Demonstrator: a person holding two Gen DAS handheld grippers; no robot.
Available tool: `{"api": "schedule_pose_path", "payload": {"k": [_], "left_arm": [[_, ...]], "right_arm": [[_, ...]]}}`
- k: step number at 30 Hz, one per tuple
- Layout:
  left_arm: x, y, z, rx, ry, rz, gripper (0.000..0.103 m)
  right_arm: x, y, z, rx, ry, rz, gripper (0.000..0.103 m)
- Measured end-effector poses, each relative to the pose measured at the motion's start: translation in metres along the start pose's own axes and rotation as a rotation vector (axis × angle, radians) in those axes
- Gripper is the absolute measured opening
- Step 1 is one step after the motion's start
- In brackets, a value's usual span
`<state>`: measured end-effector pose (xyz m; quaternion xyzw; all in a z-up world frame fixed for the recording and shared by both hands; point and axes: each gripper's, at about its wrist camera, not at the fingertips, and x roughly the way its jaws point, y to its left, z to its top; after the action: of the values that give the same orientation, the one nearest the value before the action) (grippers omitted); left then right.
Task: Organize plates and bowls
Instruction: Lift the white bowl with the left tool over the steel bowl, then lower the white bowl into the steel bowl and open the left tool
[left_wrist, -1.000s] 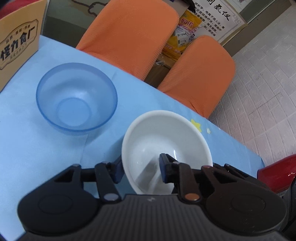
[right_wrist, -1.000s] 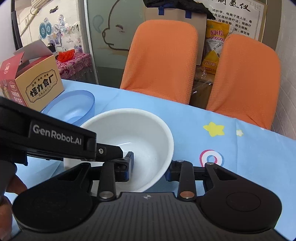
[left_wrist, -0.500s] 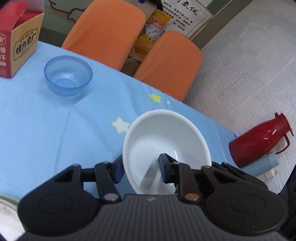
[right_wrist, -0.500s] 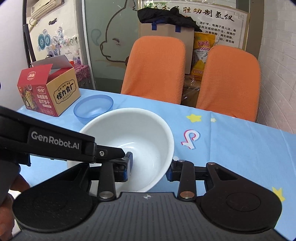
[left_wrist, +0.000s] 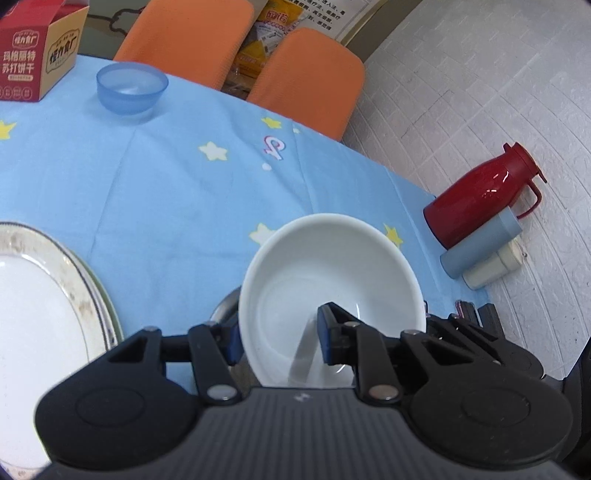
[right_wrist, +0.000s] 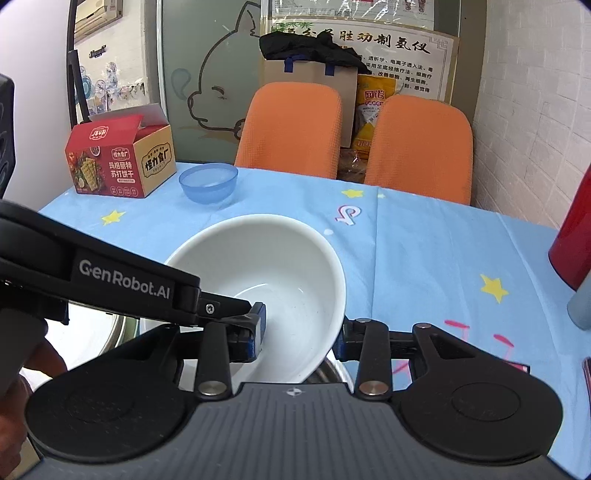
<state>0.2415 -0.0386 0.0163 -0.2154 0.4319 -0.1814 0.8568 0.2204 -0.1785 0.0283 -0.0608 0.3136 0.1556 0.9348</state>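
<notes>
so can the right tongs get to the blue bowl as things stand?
Probably not yet. The right tongs straddle the white bowl, opening, while the left tongs grip its rim. That bowl sits between them and the blue bowl; beyond it the tablecloth is bare.

Cut off by the left edge of the left wrist view: the large white plate (left_wrist: 33, 295), only its right part visible. Hidden under the white bowl (left_wrist: 328, 280): most of a shiny metal vessel (left_wrist: 225, 308), kind not clear. Cut by the right edge of the right wrist view: red flask (right_wrist: 574, 243) and grey-blue cup (right_wrist: 581, 306). At the lower left edge there, a hand (right_wrist: 14, 398), mostly hidden. Small print on the wall poster (right_wrist: 399, 70) too fine to read.
</notes>
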Motion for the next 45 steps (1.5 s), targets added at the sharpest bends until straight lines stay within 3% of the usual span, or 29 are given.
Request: {"api": "schedule_pose_path", "payload": {"k": [7, 20, 26, 40, 44, 45], "left_arm": [[0.0, 0.002, -0.019, 0.007, 0.027, 0.002, 0.019], [0.005, -0.003, -0.03, 0.027, 0.053, 0.005, 0.021], [0.006, -0.004, -0.03, 0.038, 0.039, 0.039, 0.044], [-0.024, -0.017, -0.029, 0.129, -0.048, 0.045, 0.056], [-0.032, -0.018, -0.03, 0.164, -0.085, 0.067, 0.063], [-0.034, -0.018, -0.029, 0.173, -0.094, 0.077, 0.069]], "right_arm": [[-0.015, 0.004, -0.03, 0.037, 0.006, 0.007, 0.065], [-0.016, -0.007, -0.05, 0.091, 0.012, 0.027, 0.066], [-0.015, -0.011, -0.054, 0.116, 0.014, 0.03, 0.066], [-0.029, -0.029, -0.053, 0.193, -0.044, 0.024, 0.081], [-0.032, -0.03, -0.054, 0.202, -0.048, 0.024, 0.094], [-0.033, -0.03, -0.054, 0.203, -0.05, 0.022, 0.095]]}}
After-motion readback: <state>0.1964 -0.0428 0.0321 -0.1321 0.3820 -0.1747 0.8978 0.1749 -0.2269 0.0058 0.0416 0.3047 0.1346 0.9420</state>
